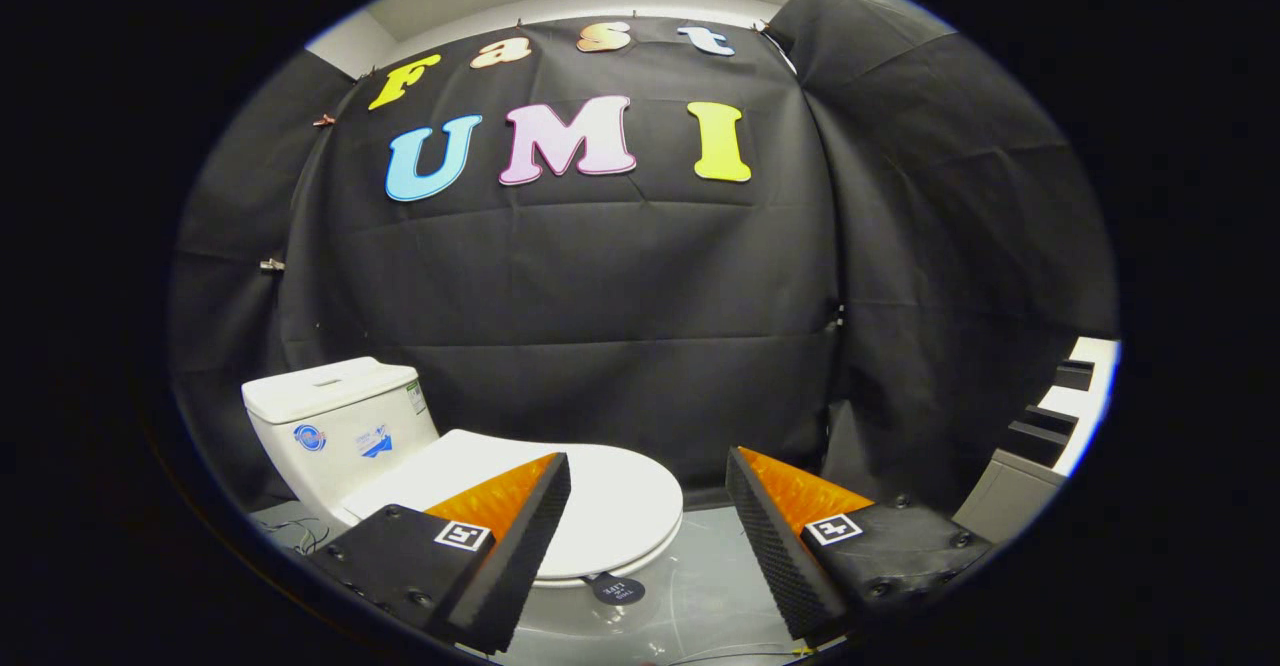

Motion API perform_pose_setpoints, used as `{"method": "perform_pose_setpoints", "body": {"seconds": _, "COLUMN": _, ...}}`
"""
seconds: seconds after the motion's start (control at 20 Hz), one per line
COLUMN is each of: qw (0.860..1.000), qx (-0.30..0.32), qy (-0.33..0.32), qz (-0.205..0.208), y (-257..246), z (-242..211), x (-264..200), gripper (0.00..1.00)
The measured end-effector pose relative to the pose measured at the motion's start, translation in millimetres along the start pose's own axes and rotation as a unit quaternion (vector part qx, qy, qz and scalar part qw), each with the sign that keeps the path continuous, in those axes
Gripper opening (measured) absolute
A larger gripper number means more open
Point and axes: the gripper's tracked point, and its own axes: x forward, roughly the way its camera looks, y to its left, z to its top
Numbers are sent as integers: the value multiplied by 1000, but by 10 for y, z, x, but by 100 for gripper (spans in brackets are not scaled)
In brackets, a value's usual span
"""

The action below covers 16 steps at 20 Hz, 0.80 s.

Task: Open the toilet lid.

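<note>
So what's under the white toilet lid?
You can't see in: the lid lies shut flat and covers the bowl. Under its front edge hangs a small dark tag. Behind it stands the tank. The gripper is open, its fingers apart, touching nothing.

The gripper (648, 506) is held level, pointing forward, with its two fingers (500, 556) spread wide apart, one on each side; nothing lies between them, and neither presses on anything, so the jaws stand open
</note>
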Motion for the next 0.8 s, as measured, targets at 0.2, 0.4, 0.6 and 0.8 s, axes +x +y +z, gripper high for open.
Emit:
{"method": "perform_pose_setpoints", "body": {"seconds": 0.2, "qw": 1000, "qx": -2, "qy": 3, "qz": -1, "y": -8, "z": -24, "x": 4, "gripper": 98}}
{"method": "perform_pose_setpoints", "body": {"seconds": 0.4, "qw": 1000, "qx": 0, "qy": 10, "qz": -2, "y": -31, "z": -74, "x": 12, "gripper": 98}}
{"method": "perform_pose_setpoints", "body": {"seconds": 0.6, "qw": 999, "qx": 13, "qy": 31, "qz": 0, "y": -35, "z": -201, "x": 32, "gripper": 98}}
{"method": "perform_pose_setpoints", "body": {"seconds": 0.8, "qw": 995, "qx": 69, "qy": 78, "qz": 7, "y": -18, "z": -415, "x": 96, "gripper": 98}}
